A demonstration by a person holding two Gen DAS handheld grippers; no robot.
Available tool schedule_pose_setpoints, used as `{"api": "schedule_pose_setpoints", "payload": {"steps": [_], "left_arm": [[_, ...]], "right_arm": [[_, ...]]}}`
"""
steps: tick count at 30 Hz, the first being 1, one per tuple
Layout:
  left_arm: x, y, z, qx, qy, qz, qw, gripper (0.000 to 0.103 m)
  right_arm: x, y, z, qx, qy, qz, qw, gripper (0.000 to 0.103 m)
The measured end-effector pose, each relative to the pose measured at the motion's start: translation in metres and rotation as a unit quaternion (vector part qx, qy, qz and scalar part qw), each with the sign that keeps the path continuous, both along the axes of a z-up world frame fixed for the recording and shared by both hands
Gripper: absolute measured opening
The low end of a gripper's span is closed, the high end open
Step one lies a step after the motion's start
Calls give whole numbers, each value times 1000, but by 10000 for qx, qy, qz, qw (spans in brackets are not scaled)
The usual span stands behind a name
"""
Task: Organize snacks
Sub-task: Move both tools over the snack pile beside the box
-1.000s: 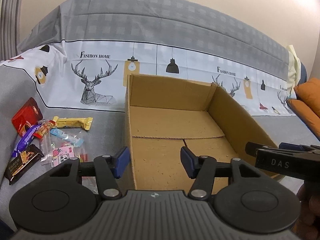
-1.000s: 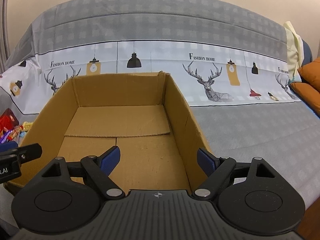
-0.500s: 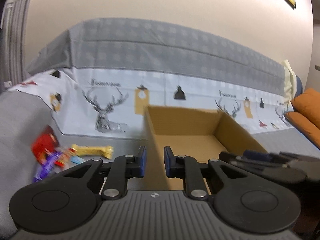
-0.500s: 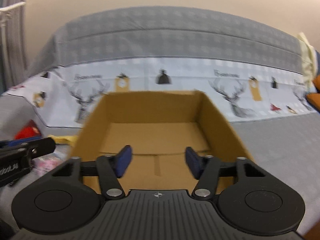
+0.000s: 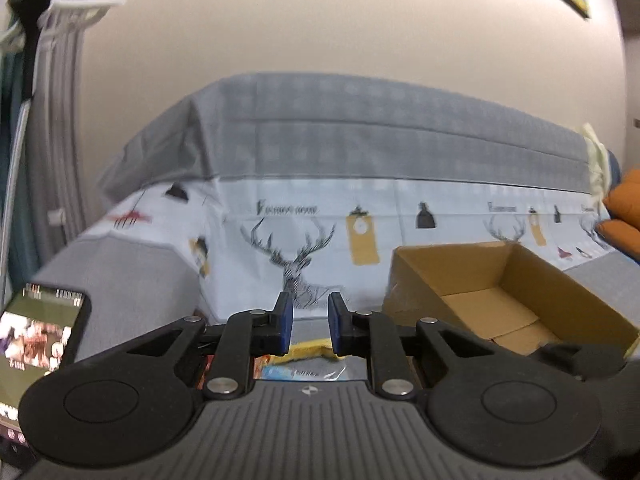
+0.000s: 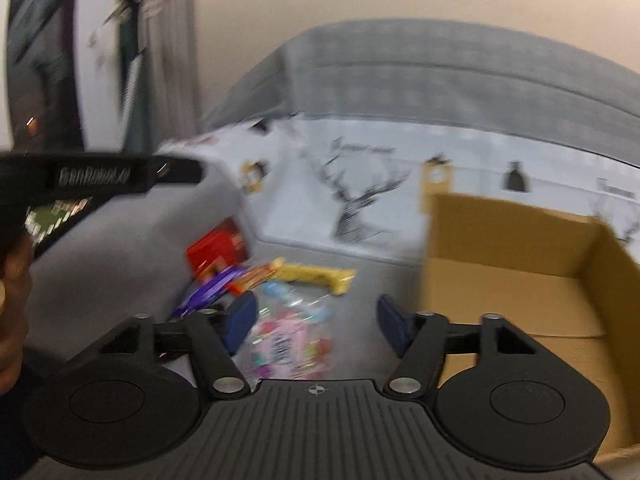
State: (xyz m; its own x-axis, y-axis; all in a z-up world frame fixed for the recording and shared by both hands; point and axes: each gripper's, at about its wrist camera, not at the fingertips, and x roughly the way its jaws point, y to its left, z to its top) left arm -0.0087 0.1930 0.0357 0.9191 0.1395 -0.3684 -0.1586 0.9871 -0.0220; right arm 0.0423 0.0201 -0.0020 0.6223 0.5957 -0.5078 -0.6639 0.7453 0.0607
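Several snack packets lie in a pile on the grey sofa seat: a red packet (image 6: 218, 250), a yellow bar (image 6: 316, 274), a purple bar (image 6: 204, 294) and a pink clear bag (image 6: 288, 340). To their right stands an open cardboard box (image 6: 520, 232), with no snacks inside it. My right gripper (image 6: 316, 320) hangs over the pile, its jaws opening wide with nothing between them. My left gripper (image 5: 310, 312) is nearly closed, a narrow gap left and nothing gripped. Just past its fingers shows the yellow bar (image 5: 310, 350), and the box (image 5: 560, 292) stands on its right.
The sofa back wears a grey and white cover (image 5: 304, 264) with deer prints. A lit phone screen (image 5: 36, 332) rests on the sofa arm at the left. Orange cushions (image 5: 624, 208) lie at the far right. The left gripper's side (image 6: 100, 176) and a hand (image 6: 12, 292) cross the right wrist view.
Both views have swung left, from over the box toward the snack pile. The left jaws went from wide to a narrow gap. The right jaws narrowed, then widened again.
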Motion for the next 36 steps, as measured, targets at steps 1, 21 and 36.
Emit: {"api": "schedule_pose_setpoints", "payload": {"steps": [1, 21, 36], "left_arm": [[3, 4, -3, -87, 56, 113, 9999, 21], [39, 37, -44, -734, 785, 699, 9917, 35], [38, 61, -46, -1377, 1198, 910, 9790, 45]], "right_arm": [[3, 9, -6, -100, 61, 78, 9999, 80], [66, 92, -106, -1144, 1320, -186, 9845, 103], [58, 63, -76, -760, 1301, -323, 9881, 53]]}}
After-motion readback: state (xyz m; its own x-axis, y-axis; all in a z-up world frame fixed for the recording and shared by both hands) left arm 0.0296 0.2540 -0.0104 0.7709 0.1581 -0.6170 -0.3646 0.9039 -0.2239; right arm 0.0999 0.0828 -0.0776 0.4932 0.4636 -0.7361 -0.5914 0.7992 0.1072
